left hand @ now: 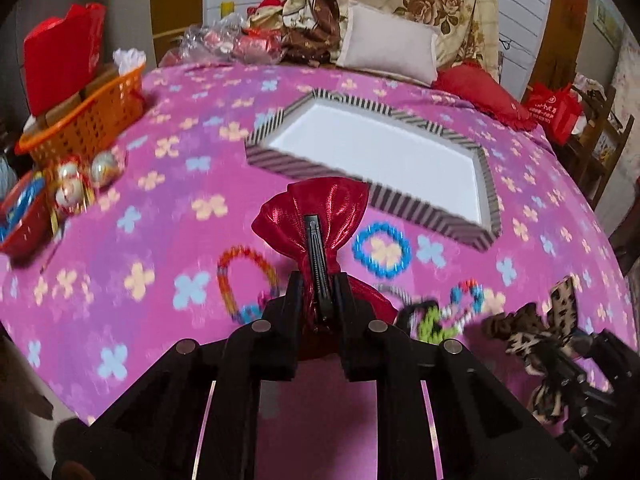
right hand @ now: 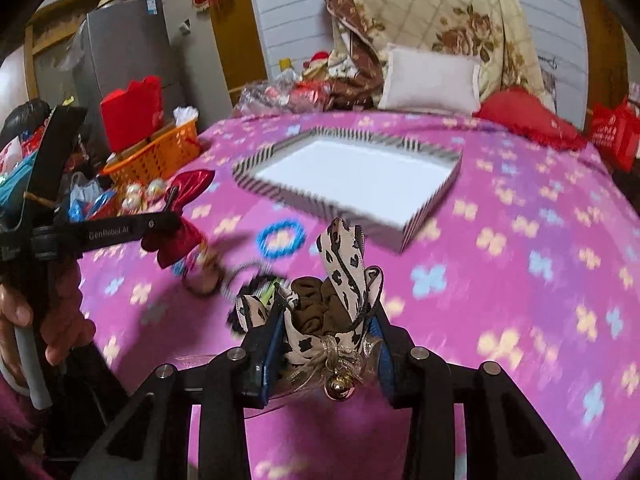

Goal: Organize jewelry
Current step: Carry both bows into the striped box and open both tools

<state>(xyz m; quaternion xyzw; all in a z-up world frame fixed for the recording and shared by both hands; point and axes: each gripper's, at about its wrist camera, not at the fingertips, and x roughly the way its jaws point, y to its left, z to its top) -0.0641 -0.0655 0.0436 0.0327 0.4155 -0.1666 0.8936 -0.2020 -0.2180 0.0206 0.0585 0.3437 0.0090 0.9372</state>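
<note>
Fingers of the left gripper (left hand: pixel 318 300) clench a shiny red bow clip (left hand: pixel 316 220), which is held up off the pink flowered blanket (left hand: pixel 160 184). The clip's black metal bar runs lengthwise straight away from the gripper, its far tip aimed at the near wall of the striped box (left hand: pixel 490 184), and the red fabric fans out wide beyond the fingers on both sides. Seen from the right wrist, the same bow stands with its wings tilted up and down while the left gripper comes in from the left side. The right gripper (right hand: pixel 326 344) is closed around a leopard-print bow scrunchie (right hand: pixel 340 300) with a small gold bell (right hand: pixel 339 387) hanging at its near end; one spotted ribbon tail rises tilted toward the box. On the blanket between the grippers and the box lies a blue bead bracelet (left hand: pixel 382 250), flat and open like a ring, with a multicoloured bead bracelet (left hand: pixel 246 280) to its left. More blurred beaded pieces lie nearby. An orange basket (left hand: pixel 86 120) sits at the blanket's far left edge.
</note>
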